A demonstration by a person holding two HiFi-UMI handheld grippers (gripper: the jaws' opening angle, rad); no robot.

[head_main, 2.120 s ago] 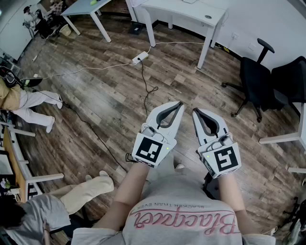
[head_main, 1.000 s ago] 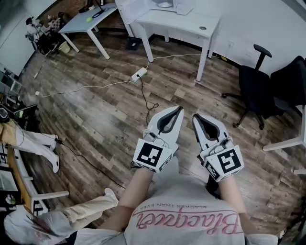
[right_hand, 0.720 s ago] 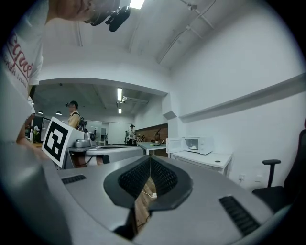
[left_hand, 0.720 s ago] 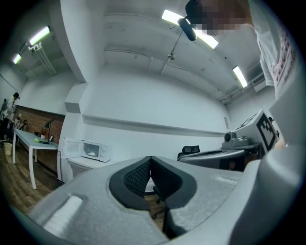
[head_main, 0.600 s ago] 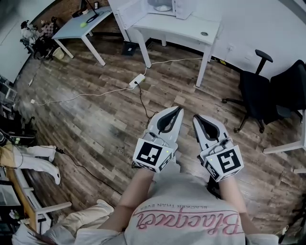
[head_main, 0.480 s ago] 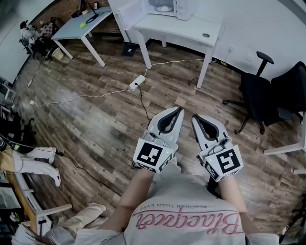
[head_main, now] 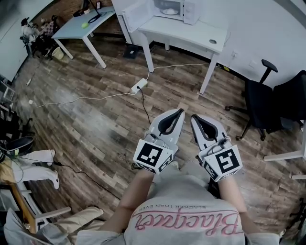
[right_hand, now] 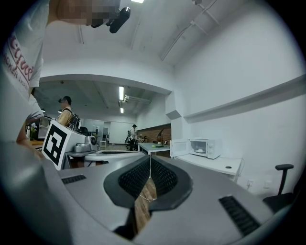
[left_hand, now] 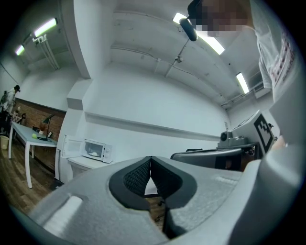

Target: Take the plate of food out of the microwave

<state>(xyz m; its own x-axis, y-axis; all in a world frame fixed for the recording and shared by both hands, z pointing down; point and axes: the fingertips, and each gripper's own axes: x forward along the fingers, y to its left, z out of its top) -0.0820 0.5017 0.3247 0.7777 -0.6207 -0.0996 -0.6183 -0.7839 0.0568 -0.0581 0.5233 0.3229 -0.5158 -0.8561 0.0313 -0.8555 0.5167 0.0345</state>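
Observation:
A white microwave [head_main: 176, 8] stands on a white table [head_main: 191, 32] at the far end of the room, its door [head_main: 137, 13] swung open to the left. Inside it sits a pale plate of food [head_main: 169, 11]. Both grippers are held side by side at waist height over the wood floor, far from the table. My left gripper [head_main: 179, 111] is shut with nothing in it, and so is my right gripper [head_main: 194, 116]. The left gripper view shows the microwave [left_hand: 93, 150] small and distant beyond the shut left gripper [left_hand: 150, 158]. In the right gripper view, the microwave [right_hand: 205, 147] stands beyond the right gripper [right_hand: 150, 157].
A power strip [head_main: 139, 86] with trailing cables lies on the floor between me and the table. Black office chairs [head_main: 260, 103] stand at the right. A second, grey-blue table [head_main: 91, 21] is at the upper left. A seated person's legs [head_main: 28, 170] show at the left edge.
The white table has drawn nearer and the microwave has come fully into the head view at the top. Both grippers stay shut and side by side.

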